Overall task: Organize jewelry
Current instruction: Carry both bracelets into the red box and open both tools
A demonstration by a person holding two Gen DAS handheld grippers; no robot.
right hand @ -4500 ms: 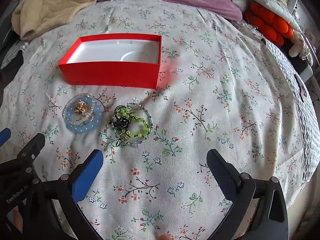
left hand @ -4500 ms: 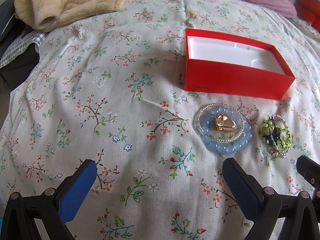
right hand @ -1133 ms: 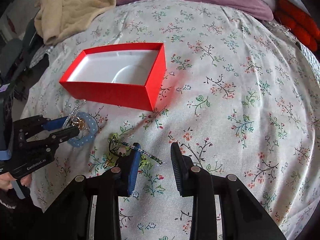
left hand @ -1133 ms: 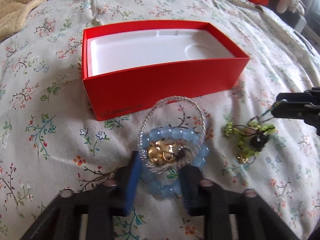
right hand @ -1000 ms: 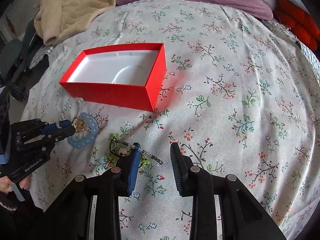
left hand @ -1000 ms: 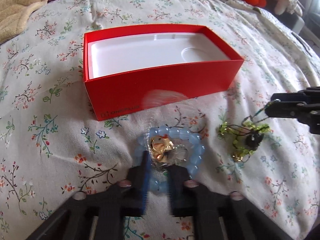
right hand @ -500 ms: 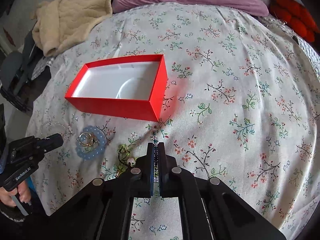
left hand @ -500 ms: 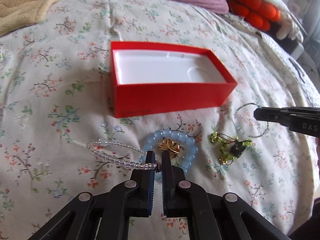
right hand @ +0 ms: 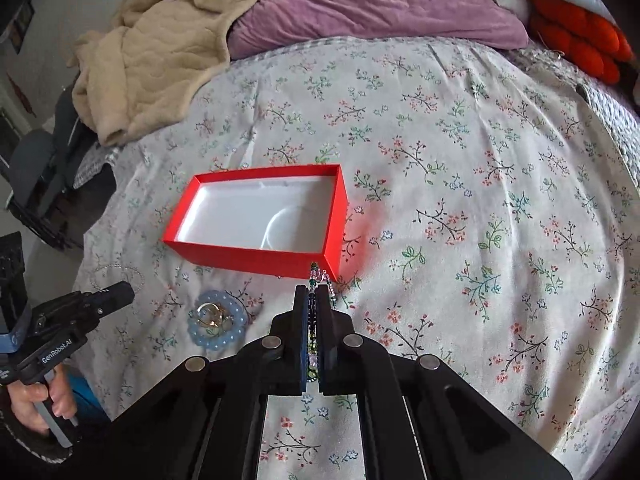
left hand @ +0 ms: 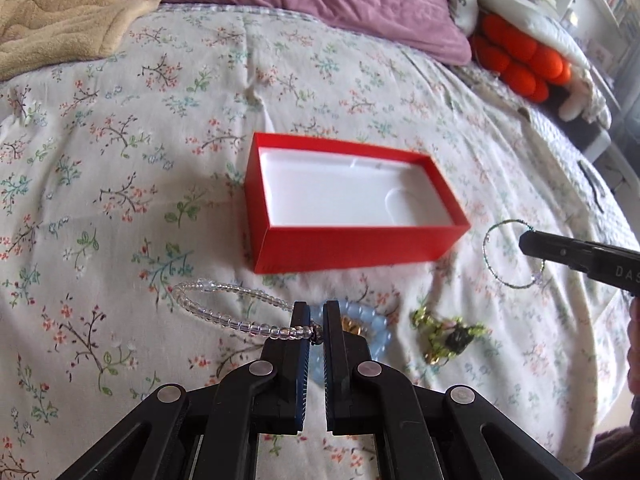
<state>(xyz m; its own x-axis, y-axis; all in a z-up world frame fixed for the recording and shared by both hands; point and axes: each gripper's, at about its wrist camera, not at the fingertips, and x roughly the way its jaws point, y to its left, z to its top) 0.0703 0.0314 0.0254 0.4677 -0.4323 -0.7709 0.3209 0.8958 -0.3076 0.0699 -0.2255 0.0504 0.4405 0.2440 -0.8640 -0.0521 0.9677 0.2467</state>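
- The bed [right hand: 460, 128] has a floral sheet; a purple pillow [right hand: 372, 4] and a beige blanket [right hand: 156, 56] lie behind the red box [right hand: 256, 256].
- The left gripper [left hand: 315, 320] has its jaws closed on a clear bead bracelet [left hand: 224, 316].
- The right gripper [right hand: 315, 304] has its jaws closed on a thin beaded bracelet [left hand: 490, 232].

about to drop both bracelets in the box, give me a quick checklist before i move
1. Left claw shut on clear bracelet: ok.
2. Right claw shut on thin bracelet: ok.
3. Red box open, with nothing inside: ok.
4. Clear bracelet free of blue bracelet: cannot tell, they overlap at the claw.
5. Thin bracelet lifted clear of green tangle: ok.
6. All jewelry boxed: not ok, blue bracelet and green tangle lie on the bed.
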